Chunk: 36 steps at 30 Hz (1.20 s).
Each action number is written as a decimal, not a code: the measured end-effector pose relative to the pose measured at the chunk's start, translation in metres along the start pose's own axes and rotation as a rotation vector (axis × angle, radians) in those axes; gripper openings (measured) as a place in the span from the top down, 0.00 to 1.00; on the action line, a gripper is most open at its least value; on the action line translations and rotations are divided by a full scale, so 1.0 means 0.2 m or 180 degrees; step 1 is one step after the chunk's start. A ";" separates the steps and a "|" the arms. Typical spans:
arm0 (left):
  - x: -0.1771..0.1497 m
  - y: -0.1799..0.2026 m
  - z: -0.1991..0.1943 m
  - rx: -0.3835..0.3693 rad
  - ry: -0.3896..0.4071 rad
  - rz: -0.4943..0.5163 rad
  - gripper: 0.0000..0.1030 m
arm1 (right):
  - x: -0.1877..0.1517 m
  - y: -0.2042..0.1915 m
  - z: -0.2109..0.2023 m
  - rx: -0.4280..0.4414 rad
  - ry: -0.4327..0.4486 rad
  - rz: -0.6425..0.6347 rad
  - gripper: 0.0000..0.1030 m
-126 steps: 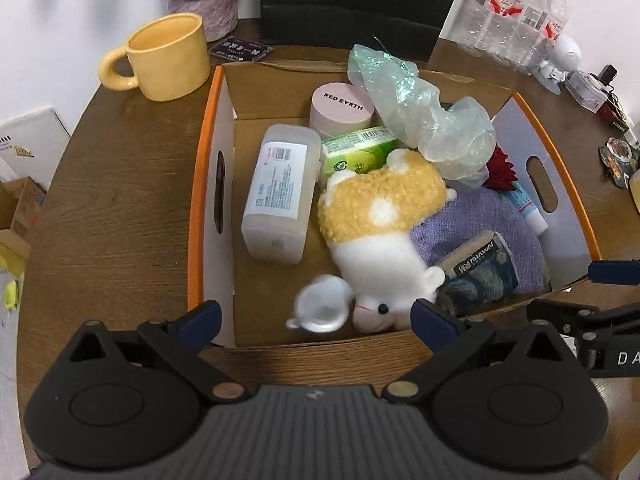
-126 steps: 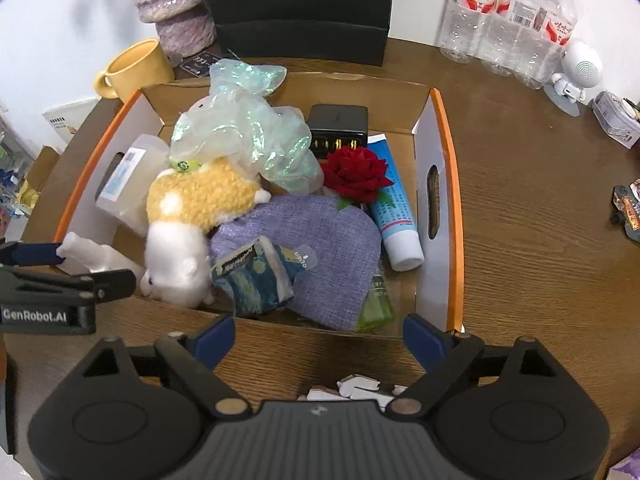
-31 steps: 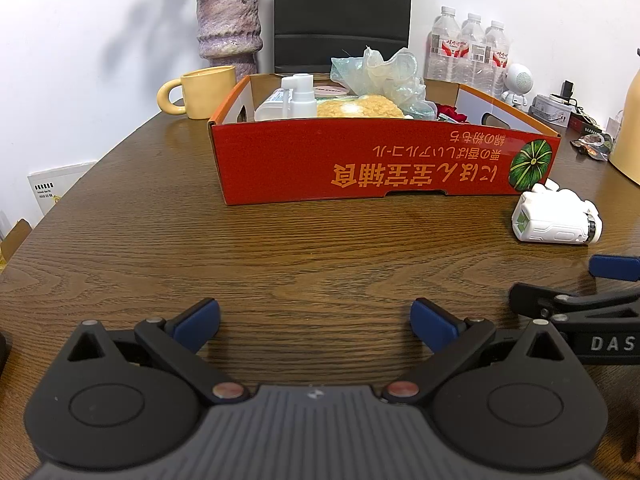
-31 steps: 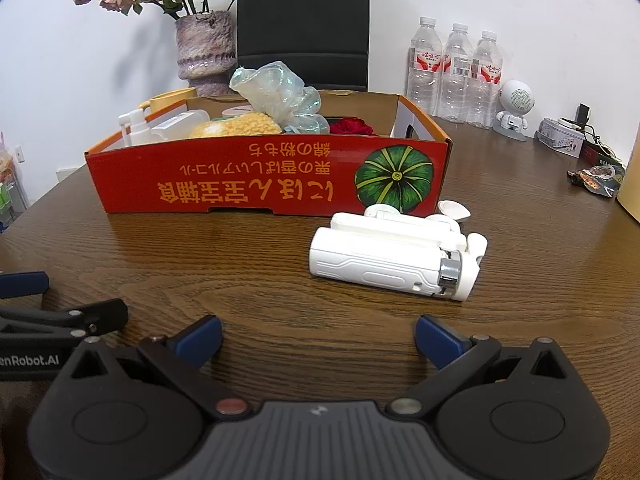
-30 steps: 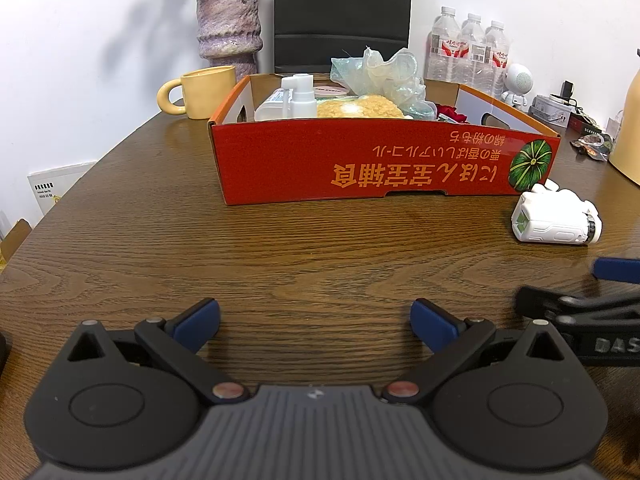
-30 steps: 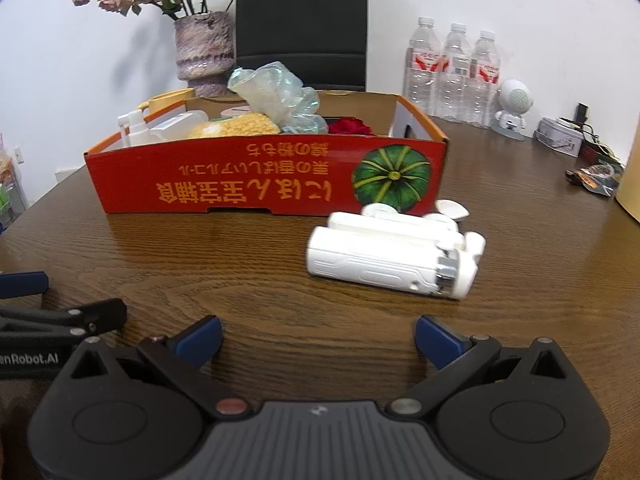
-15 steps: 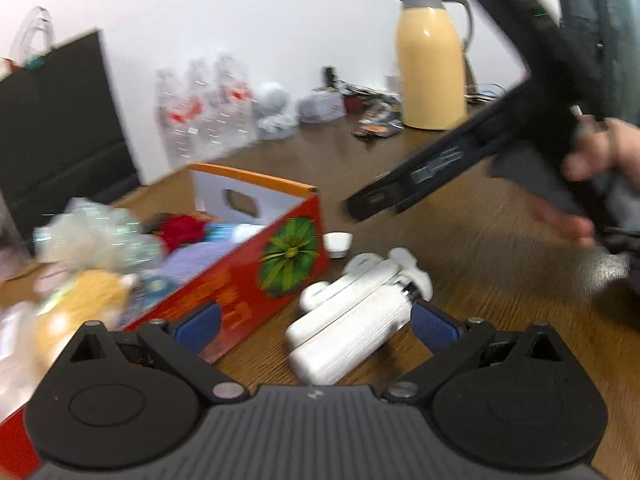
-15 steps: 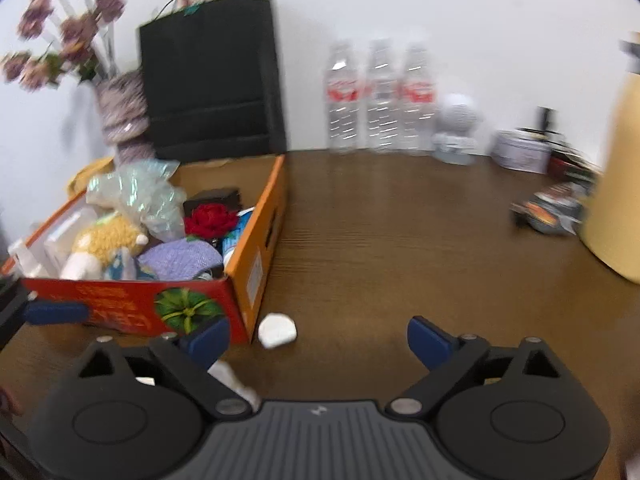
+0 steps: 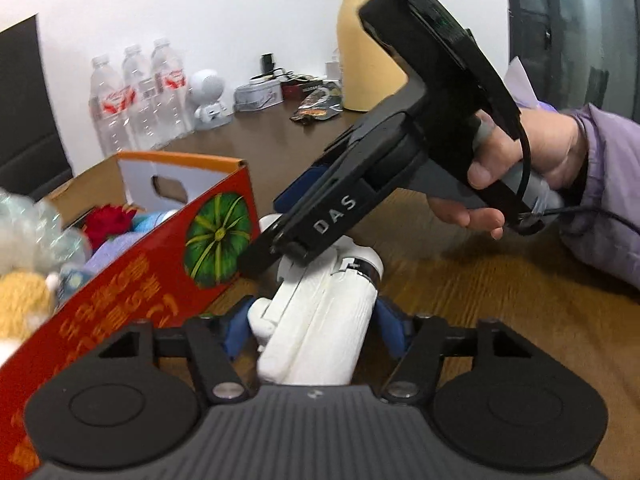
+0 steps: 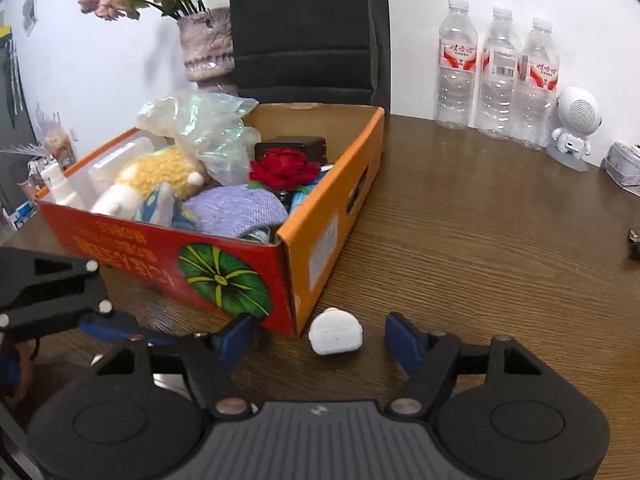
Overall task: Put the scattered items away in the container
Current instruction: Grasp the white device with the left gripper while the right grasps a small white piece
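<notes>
Seemingly clamped, left hand-held gripper [image 9: 316, 330] holds white device [image 9: 320, 320] beside box [image 9: 132, 288]; right [image 10: 318, 338] gapes.

Three water bottles [image 10: 496, 76] stand in a row at upper right of the right wrist view, a white robot figurine [image 10: 574, 128] just right of them. Vase of dried flowers [image 10: 206, 46] upper left; black chair [image 10: 308, 28] top centre. Yellow thermos [image 9: 366, 44] at top of left wrist view.
</notes>
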State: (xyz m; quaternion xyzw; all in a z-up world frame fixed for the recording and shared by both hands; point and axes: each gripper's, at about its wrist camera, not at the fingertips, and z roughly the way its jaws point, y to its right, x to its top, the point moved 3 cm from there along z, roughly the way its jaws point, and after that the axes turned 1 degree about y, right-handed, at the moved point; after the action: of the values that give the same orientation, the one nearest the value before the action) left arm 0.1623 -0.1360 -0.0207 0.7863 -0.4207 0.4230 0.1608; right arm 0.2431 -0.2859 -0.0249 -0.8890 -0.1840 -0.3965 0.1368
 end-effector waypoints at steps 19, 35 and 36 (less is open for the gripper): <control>-0.40 -0.10 -0.59 0.2129 -0.0113 -0.1827 0.37 | -0.23 -0.69 -0.25 -0.0414 0.0064 -0.0372 0.74; -0.45 -0.11 -0.64 0.1956 0.0058 -0.2045 0.41 | -0.31 -0.87 -0.30 -0.0487 0.0271 -0.0103 0.70; -0.45 -0.10 -0.65 0.1925 0.0088 -0.2070 0.41 | -0.32 -0.88 -0.29 -0.0482 0.0290 -0.0109 0.73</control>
State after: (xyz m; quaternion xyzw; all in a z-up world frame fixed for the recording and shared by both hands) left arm 0.0844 0.0025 -0.0144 0.8837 -0.0067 0.4650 0.0540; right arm 0.0889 -0.1651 -0.0176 -0.8745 -0.1622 -0.4516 0.0707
